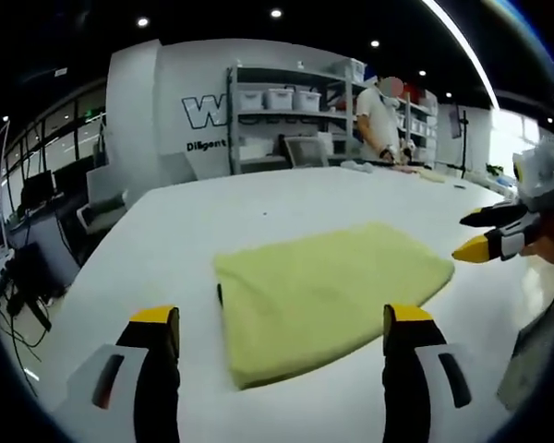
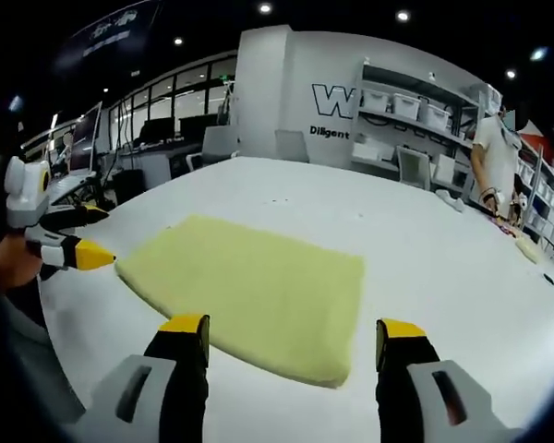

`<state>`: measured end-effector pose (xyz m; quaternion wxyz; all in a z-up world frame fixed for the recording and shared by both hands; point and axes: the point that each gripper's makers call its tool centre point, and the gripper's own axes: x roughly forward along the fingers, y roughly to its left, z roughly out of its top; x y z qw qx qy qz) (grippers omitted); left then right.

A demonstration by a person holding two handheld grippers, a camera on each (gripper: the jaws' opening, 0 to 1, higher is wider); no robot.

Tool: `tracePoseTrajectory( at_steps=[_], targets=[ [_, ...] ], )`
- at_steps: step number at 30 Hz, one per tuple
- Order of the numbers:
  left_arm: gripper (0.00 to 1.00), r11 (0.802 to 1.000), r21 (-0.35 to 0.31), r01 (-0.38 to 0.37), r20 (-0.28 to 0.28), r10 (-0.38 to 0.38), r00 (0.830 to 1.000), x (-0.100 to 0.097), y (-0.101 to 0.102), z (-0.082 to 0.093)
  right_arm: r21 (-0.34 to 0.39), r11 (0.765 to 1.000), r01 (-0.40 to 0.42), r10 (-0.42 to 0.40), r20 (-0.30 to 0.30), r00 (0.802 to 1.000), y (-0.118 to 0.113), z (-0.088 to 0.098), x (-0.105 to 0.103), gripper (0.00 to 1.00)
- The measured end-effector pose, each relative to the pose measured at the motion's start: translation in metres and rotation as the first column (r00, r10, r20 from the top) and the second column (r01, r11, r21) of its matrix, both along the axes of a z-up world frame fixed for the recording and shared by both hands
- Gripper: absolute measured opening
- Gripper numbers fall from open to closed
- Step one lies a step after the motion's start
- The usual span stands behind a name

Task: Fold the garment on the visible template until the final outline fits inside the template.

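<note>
**Pale yellow-green on white, with yellow-tipped black jaws**

The folded garment (image 1: 328,295) is a plain pale yellow-green with no print or stripe, and it reads the same shade in the right gripper view (image 2: 249,286). A thin dark strip shows at its near left edge in the left gripper view. The table (image 1: 258,198) under it is plain white.

The left gripper (image 1: 282,337) has black jaws capped in bright yellow, on grey and white bodies. The right gripper (image 2: 291,346) has the same colours.

On the white back wall (image 1: 189,83) stands dark lettering. The shelving (image 1: 291,115) is grey and carries white bins. A person (image 1: 380,120) at the far table wears a white top.
</note>
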<state>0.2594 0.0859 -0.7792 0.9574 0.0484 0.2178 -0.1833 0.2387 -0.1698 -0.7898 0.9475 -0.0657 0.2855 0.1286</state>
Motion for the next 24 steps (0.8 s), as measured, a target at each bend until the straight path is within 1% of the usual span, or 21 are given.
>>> tracePoseTrajectory(
  at_steps=[1, 2, 4, 5, 7, 8, 9, 10, 11, 12, 15, 24],
  targets=[
    [0.86, 1.0, 0.005, 0.007, -0.028, -0.007, 1.0, -0.003, -0.001, -0.005, 0.001, 1.0, 0.003, -0.003, -0.05, 0.999, 0.0, -0.008, -0.005, 0.72],
    [0.85, 1.0, 0.003, 0.004, -0.051, -0.004, 0.999, -0.004, -0.001, -0.008, 0.006, 1.0, 0.002, -0.002, -0.068, 0.998, 0.001, -0.011, -0.007, 0.72],
    [0.85, 1.0, 0.001, 0.012, -0.05, -0.012, 0.999, -0.005, -0.003, -0.008, -0.003, 1.0, -0.006, 0.006, -0.076, 0.997, 0.001, -0.014, -0.007, 0.72],
    [0.85, 1.0, 0.002, 0.018, -0.05, -0.018, 0.999, -0.005, -0.004, -0.009, -0.018, 1.0, -0.007, 0.006, -0.065, 0.998, 0.0, -0.012, -0.007, 0.71],
    [0.85, 1.0, 0.006, 0.026, -0.067, -0.026, 0.997, -0.007, -0.006, -0.012, -0.021, 1.0, -0.01, 0.009, -0.071, 0.997, 0.0, -0.013, -0.008, 0.71],
    [0.85, 1.0, 0.001, 0.027, -0.071, -0.027, 0.997, -0.007, -0.006, -0.013, -0.013, 1.0, -0.011, 0.01, -0.083, 0.997, 0.001, -0.015, -0.009, 0.72],
    [0.85, 1.0, -0.006, 0.021, -0.104, -0.022, 0.994, -0.009, -0.006, -0.018, -0.005, 1.0, -0.013, 0.012, -0.115, 0.993, 0.001, -0.021, -0.012, 0.72],
    [0.85, 1.0, -0.006, 0.023, -0.107, -0.023, 0.994, -0.009, -0.005, -0.018, -0.004, 1.0, -0.014, 0.013, -0.121, 0.993, 0.001, -0.022, -0.013, 0.72],
    [0.85, 1.0, -0.005, 0.023, -0.116, -0.024, 0.993, -0.009, -0.005, -0.02, -0.004, 1.0, -0.014, 0.013, -0.142, 0.99, 0.001, -0.026, -0.015, 0.72],
    [0.85, 1.0, 0.001, 0.021, -0.127, -0.02, 0.992, -0.011, -0.003, -0.022, -0.01, 1.0, -0.016, 0.014, -0.144, 0.99, 0.001, -0.026, -0.016, 0.72],
    [0.84, 1.0, 0.007, 0.024, -0.134, -0.023, 0.991, -0.012, -0.004, -0.023, -0.017, 1.0, -0.016, 0.014, -0.155, 0.988, -0.001, -0.029, -0.017, 0.71],
    [0.85, 1.0, 0.002, 0.03, -0.116, -0.029, 0.993, -0.011, -0.007, -0.019, -0.022, 1.0, -0.016, 0.012, -0.157, 0.988, -0.003, -0.029, -0.017, 0.71]
  ],
)
